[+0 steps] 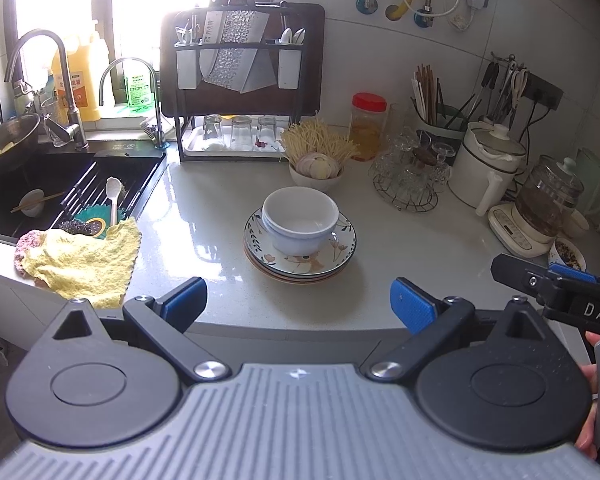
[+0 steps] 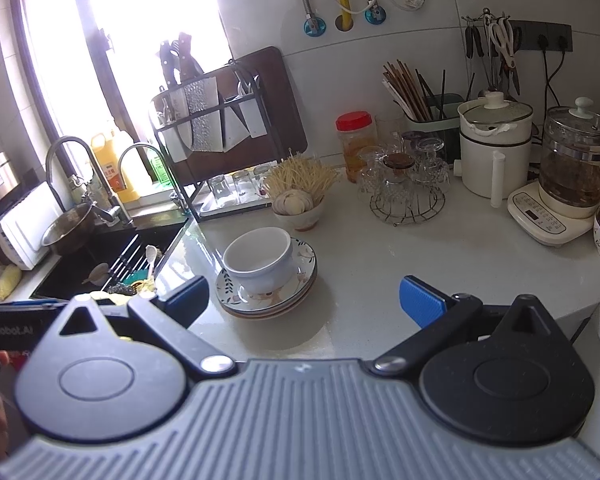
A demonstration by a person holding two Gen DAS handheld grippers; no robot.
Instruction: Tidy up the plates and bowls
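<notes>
Two white bowls [image 1: 300, 220] sit nested on a stack of floral plates [image 1: 342, 254] in the middle of the white counter. The right wrist view shows the same bowls [image 2: 260, 258] and plates [image 2: 304, 264] left of centre. My left gripper [image 1: 298, 302] is open and empty, hovering at the counter's front edge just short of the plates. My right gripper [image 2: 304, 300] is open too, nothing between its blue pads, to the right of the stack. The right gripper's body [image 1: 556, 292] shows at the right edge of the left wrist view.
A black sink [image 1: 60, 184] with a drying rack, spoon and small bowl lies left; a yellow cloth [image 1: 80, 264] drapes its corner. Behind the stack stand a garlic bowl [image 1: 318, 170], a knife rack [image 1: 240, 80], a glass holder [image 1: 408, 176], a white pot [image 1: 488, 160] and a kettle [image 1: 548, 200].
</notes>
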